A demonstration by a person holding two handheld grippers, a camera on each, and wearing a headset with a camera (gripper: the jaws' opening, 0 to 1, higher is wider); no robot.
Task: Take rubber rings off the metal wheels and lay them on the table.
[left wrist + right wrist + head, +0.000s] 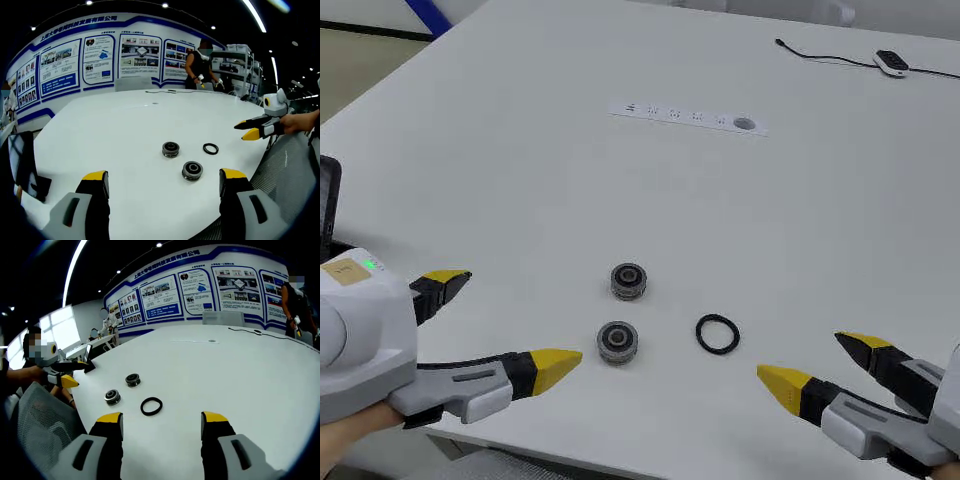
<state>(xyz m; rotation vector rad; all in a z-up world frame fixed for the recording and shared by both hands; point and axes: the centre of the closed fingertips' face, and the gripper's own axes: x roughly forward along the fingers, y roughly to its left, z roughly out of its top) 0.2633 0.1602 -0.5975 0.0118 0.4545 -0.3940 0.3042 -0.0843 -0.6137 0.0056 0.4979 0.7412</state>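
Two metal wheels are sitting loose; left gripper and right gripper are gaping empty, and an off-centre pinch could skid one

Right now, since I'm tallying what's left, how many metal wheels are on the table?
2. The far wheel sits beyond the near wheel, which lies left of the loose rubber ring on the table. None seems hidden.

place: office showroom | cues: blue-trimmed wall info boards, long white meeting table, mesh chair
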